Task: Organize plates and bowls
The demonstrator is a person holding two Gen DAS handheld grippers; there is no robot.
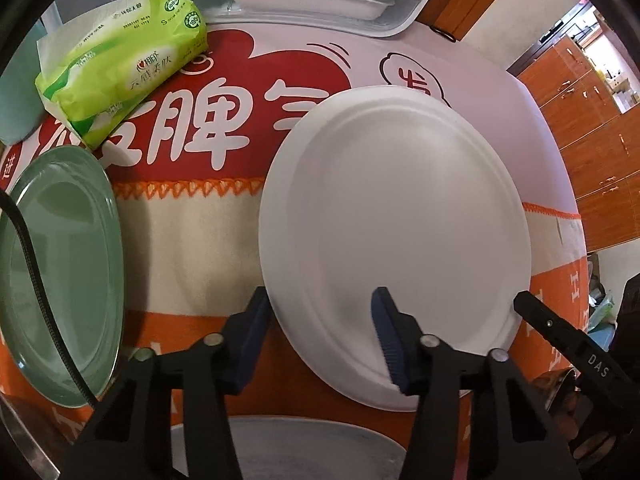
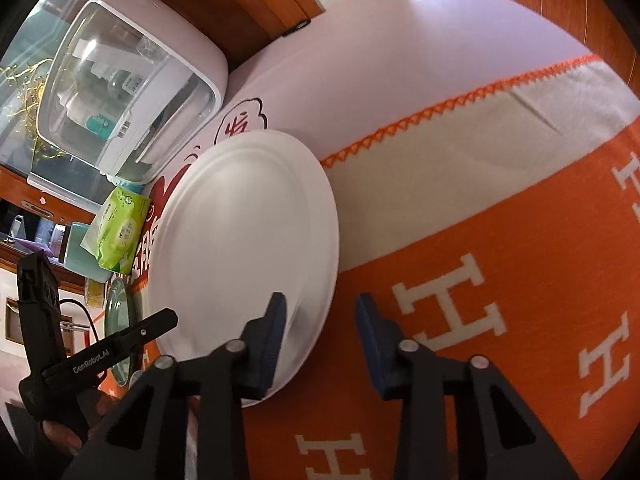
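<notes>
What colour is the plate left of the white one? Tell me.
Pale green plate, clearest in the left wrist view.

Left gripper: matte black linkage arms with silver pivot screws, dark blue ribbed pads on the jaws; white "GenRobot.AI" lettering on its body in the right wrist view. Right gripper: same build, "DAS" printed in white on its side. Black braided cable at left edge.

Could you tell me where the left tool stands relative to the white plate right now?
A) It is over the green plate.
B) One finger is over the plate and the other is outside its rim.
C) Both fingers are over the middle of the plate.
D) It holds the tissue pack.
B: the left tool straddles the near rim of the white plate, one finger above the plate, the other over the cloth beside it.
</notes>
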